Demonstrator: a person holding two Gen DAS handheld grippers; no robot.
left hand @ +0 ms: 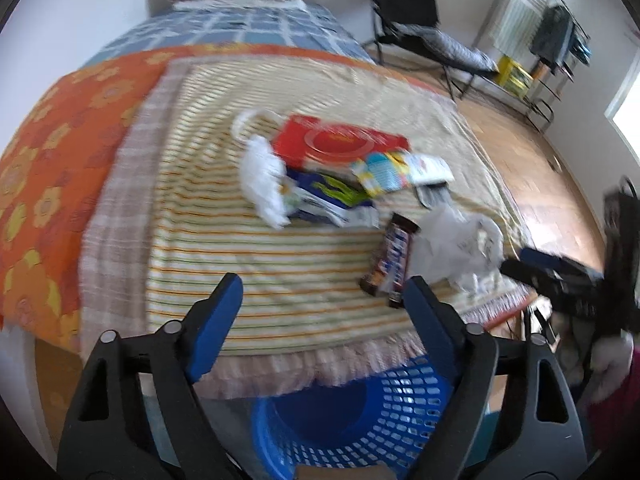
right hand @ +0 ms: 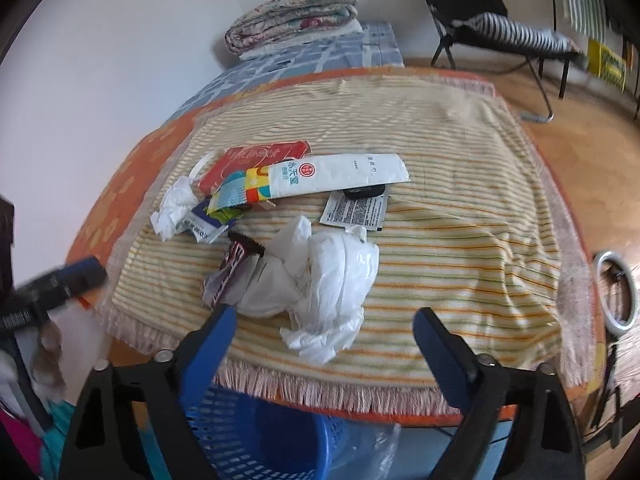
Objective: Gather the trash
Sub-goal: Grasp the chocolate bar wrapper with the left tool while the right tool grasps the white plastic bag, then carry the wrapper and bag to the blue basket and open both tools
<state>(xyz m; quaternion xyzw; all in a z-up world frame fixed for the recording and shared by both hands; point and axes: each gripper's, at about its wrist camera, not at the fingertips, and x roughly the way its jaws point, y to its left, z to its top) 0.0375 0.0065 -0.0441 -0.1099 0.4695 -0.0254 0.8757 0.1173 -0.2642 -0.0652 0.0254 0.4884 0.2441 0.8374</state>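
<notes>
Trash lies on a striped blanket [left hand: 280, 264] on the bed: a red box [left hand: 336, 140], crumpled white tissue [left hand: 262, 178], colourful wrappers [left hand: 384, 170], a dark candy bar wrapper [left hand: 390, 258] and a crumpled white plastic bag [right hand: 324, 280]. A blue mesh basket [left hand: 360, 420] stands on the floor below the bed's near edge. My left gripper [left hand: 320, 300] is open and empty over the blanket's near edge. My right gripper [right hand: 324, 334] is open and empty, just in front of the plastic bag. The right gripper also shows at the right of the left wrist view [left hand: 556, 276].
A long white paper sleeve [right hand: 340, 176] and a printed packet [right hand: 354, 210] lie behind the bag. Folded quilts [right hand: 296, 16] sit at the bed's far end. A black folding chair [right hand: 500, 28] and wooden floor [left hand: 540, 168] lie to the right.
</notes>
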